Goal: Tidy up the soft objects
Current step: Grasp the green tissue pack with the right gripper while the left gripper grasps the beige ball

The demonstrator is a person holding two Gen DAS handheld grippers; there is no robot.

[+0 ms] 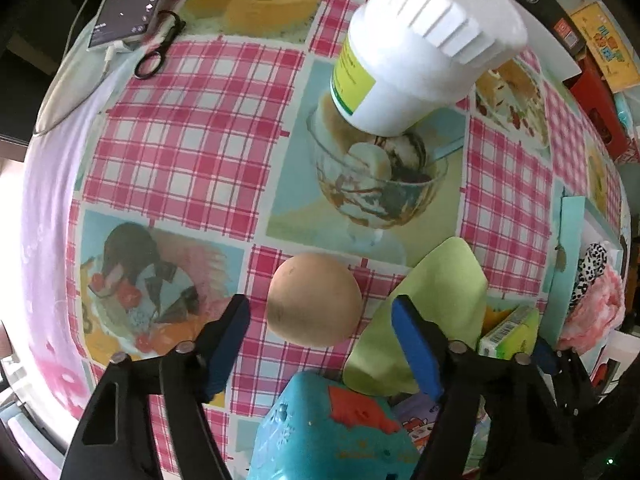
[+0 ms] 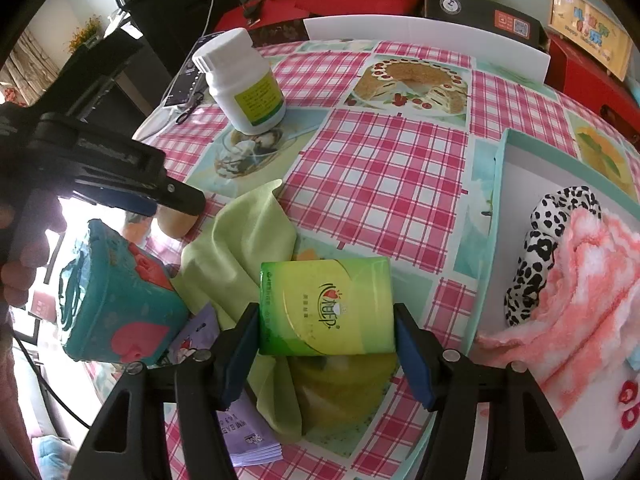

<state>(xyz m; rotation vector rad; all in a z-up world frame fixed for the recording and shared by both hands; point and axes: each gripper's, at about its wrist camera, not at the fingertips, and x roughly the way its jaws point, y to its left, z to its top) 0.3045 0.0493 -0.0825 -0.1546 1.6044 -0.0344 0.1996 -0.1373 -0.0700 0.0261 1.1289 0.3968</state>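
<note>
Green tissue pack (image 2: 326, 306) is clamped flat between the right gripper (image 2: 326, 350) pads, long axis crosswise, above the green cloth (image 2: 236, 248). Tan ball (image 1: 314, 300) is flanked, untouched, by the spread left gripper (image 1: 320, 344). Open tablecloth (image 2: 380, 168) extends toward the far edge.

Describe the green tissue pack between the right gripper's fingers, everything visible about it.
The green tissue pack is a flat rectangular packet in glossy yellow-green wrap, with a red-and-green logo on its face and small print with a barcode along its left edge. It sits upright between the blue pads of the right gripper, which press on both its sides. It looks lifted slightly above the checked tablecloth. The light green cloth lies behind and under it. The turquoise box stands to its right.
</note>
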